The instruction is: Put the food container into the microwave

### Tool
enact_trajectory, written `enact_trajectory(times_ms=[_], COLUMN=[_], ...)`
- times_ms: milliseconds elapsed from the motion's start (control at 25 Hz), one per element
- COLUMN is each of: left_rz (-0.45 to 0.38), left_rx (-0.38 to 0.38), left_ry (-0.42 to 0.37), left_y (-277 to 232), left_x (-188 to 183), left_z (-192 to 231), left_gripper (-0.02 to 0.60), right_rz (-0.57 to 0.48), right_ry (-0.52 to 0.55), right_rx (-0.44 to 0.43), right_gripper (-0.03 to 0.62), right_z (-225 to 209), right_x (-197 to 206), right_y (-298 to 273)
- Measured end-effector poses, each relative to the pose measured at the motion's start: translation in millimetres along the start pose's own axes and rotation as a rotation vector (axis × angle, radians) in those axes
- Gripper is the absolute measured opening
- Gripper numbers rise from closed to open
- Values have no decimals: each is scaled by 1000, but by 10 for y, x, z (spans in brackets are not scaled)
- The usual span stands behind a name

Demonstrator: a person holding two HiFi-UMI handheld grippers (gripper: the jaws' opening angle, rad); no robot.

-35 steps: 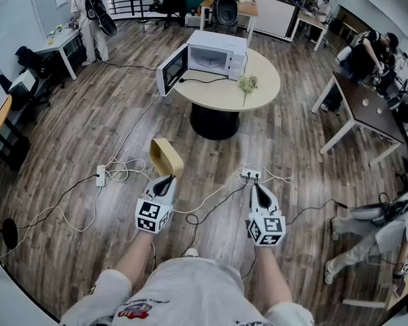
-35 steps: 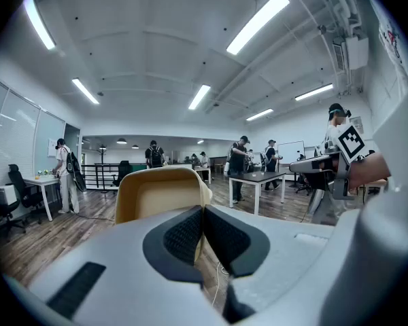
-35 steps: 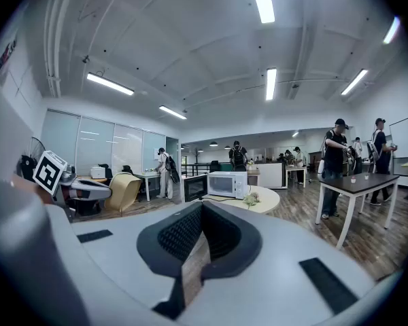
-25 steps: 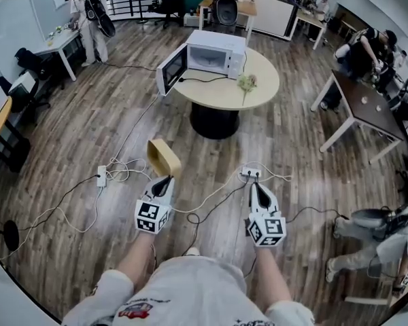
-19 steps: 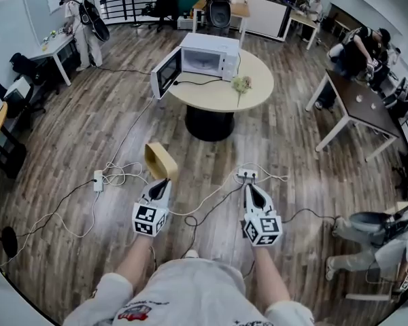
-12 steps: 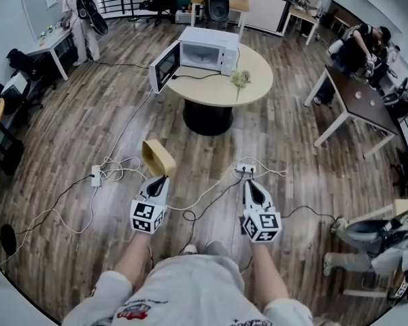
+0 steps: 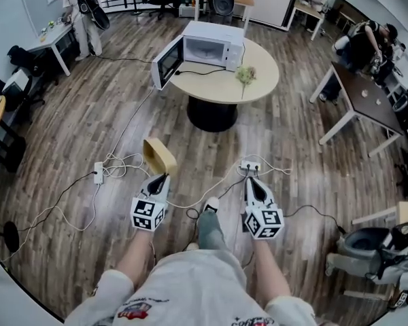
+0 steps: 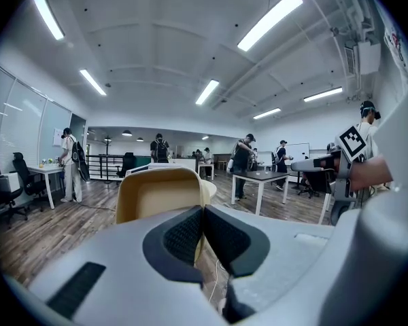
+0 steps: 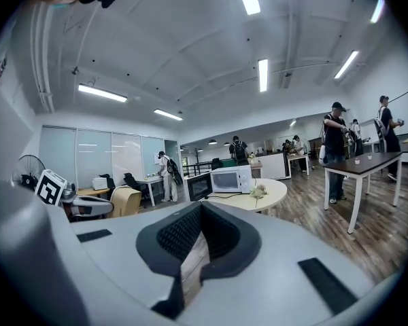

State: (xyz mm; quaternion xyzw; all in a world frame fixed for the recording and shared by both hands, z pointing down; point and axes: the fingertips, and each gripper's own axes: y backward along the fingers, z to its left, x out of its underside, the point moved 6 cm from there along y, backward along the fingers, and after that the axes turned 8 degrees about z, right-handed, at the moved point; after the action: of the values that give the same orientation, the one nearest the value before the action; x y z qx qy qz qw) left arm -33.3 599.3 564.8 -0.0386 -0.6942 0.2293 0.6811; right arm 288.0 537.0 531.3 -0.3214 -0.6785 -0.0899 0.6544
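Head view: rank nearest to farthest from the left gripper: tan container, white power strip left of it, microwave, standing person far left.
1. Tan oval food container, clamped in the left gripper's jaws.
2. White power strip, just to the left.
3. White microwave, door open, on the round beige table ahead.
4. Standing person, far back left.

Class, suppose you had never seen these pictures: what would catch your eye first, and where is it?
The tan food container stands out first, pinched by its edge in the left gripper above the wooden floor. Next comes the white microwave, door open, on the round table ahead.
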Motion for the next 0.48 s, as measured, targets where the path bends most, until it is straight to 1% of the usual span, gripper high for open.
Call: enact_trajectory(times_ms=[160, 480], left_rz=[2, 9], left_rx=[-7, -26], left_ry=[-2, 0], left_y=[-258, -1050], left_x=[-96, -446], left_z=[174, 623], left_gripper=[12, 12], right_rz=[12, 29], right_ry=[-18, -19], right_rx=[-24, -68], right_gripper=[3, 2], right_z=[-94, -414], right_x=[-45, -346], right_y=[-388, -1396])
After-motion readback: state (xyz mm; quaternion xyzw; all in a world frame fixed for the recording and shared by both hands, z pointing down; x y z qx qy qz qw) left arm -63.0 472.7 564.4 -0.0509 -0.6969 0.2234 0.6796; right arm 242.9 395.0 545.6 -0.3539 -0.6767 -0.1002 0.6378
